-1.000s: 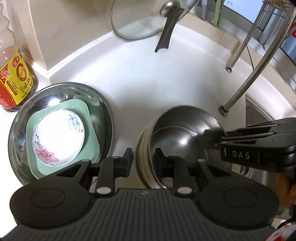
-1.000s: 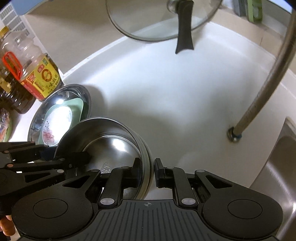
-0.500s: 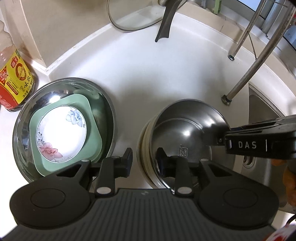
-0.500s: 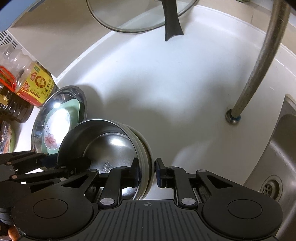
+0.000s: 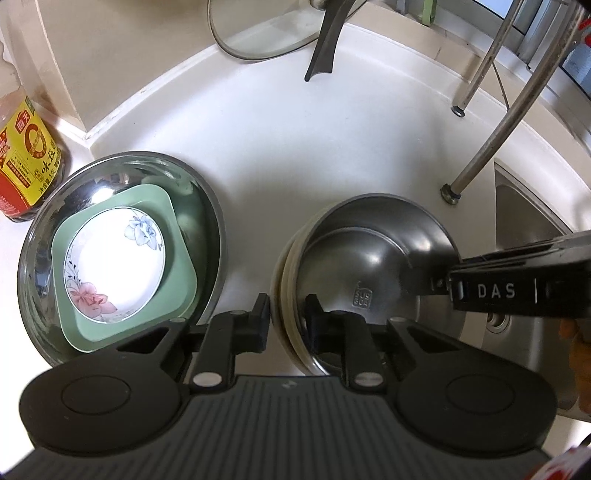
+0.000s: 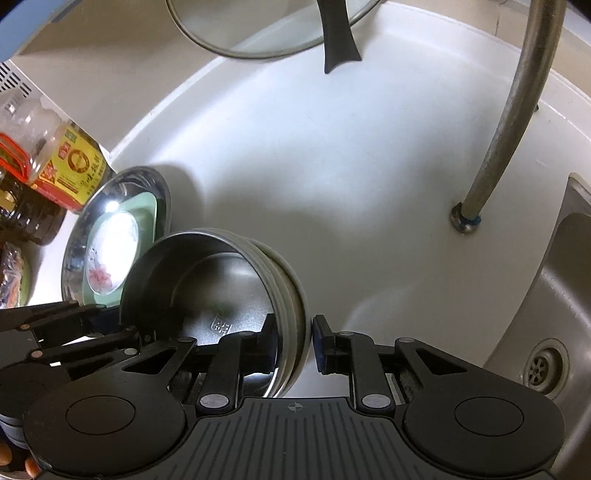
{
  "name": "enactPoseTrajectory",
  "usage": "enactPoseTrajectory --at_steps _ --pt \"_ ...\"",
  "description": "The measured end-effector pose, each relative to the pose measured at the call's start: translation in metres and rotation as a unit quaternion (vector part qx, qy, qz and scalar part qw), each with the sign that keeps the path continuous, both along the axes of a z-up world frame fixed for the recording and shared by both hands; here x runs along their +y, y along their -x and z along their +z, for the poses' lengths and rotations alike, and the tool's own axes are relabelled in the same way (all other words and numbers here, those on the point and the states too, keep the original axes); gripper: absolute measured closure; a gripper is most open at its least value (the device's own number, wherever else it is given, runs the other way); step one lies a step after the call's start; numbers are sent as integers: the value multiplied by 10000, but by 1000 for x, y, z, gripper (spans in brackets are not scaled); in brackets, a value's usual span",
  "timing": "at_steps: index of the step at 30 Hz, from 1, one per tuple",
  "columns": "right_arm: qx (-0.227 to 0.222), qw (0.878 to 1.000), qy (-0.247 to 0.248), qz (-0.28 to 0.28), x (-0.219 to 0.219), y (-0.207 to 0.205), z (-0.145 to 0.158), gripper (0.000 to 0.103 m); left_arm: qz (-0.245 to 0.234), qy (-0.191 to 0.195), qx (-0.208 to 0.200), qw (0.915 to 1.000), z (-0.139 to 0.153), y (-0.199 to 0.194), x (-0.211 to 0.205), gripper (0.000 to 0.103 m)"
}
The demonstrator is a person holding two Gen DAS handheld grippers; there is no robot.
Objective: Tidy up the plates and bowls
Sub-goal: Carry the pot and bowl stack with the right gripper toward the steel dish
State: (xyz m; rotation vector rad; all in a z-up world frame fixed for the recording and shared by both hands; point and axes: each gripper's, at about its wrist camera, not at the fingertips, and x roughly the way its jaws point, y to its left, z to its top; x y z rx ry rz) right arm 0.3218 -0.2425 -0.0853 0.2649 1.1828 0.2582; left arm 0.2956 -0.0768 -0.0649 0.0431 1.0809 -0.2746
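Soy-sauce bottle [image 5: 27, 162] stands at the far left on the white counter [image 5: 332, 147]. Just right of it sits a large steel basin [image 5: 210, 221] holding a green square plate [image 5: 177, 240], with a flowered white dish [image 5: 114, 266] nested on top. Right of the basin, near the middle, is a stack of bowls [image 5: 369, 258]: a steel bowl on top and cream rims beneath. The left gripper [image 5: 286, 317] pinches the stack's near-left rim, 1 finger outside and 1 inside. The right gripper [image 6: 293, 339] straddles the opposite rim the same way, its jaws narrow around the wall. At the far edge a glass lid [image 5: 258, 33] with a black handle leans on the wall. A faucet pipe [image 5: 491, 140] rises at right, beside the steel sink [image 6: 554, 295].
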Motion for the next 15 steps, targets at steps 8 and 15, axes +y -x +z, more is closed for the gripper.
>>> enactPoseTrajectory --at_steps 8,15 --pt "-189 9995 157 194 4 5 0 84 1 -65 -2 10000 0 0 -3 85" --pt "-138 9995 98 251 2 -2 0 86 24 -109 48 9999 1 -1 -6 84"
